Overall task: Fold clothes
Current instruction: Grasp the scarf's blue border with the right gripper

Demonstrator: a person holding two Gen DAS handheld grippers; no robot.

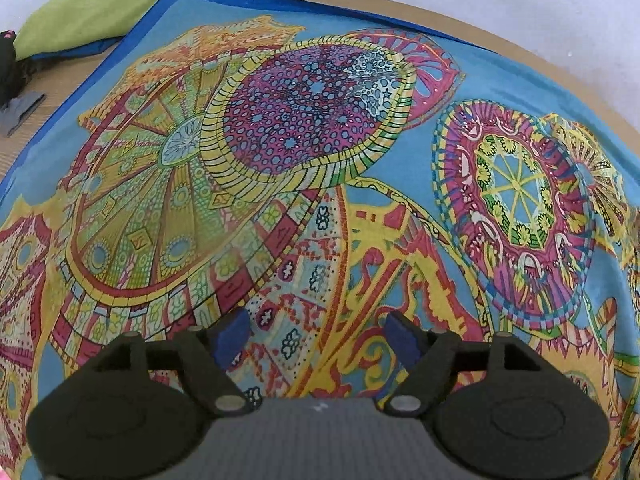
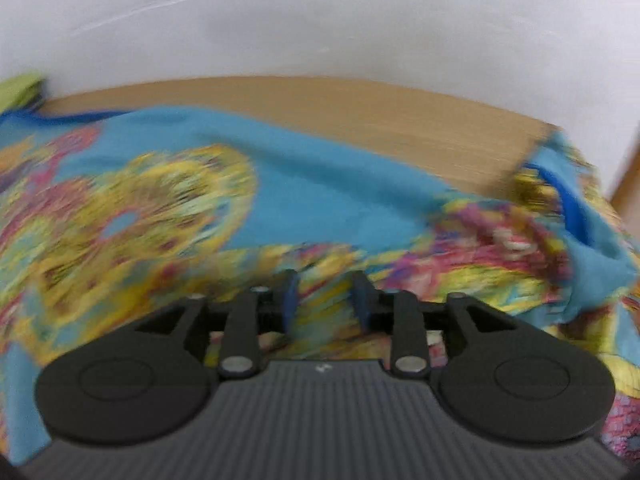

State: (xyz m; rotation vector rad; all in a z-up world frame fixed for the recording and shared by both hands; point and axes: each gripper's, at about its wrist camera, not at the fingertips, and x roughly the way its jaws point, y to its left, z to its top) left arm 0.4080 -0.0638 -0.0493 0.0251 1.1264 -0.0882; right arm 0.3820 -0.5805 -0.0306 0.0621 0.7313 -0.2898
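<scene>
Patterned blue scarf lies spread, its right end rumpled — both grippers' jaws open, holding nothing.

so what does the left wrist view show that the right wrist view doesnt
Only the left wrist view shows the scarf's print sharply, its dark blue border along the far left edge, a grey object at far left, and the open left gripper above flat fabric.

Only the right wrist view shows the scarf's bunched right end, blurred, a wider strip of bare table, and the right gripper, jaws parted with nothing clearly pinched.

Both show the patterned blue scarf, the wooden table, the green cloth and the white wall.
</scene>
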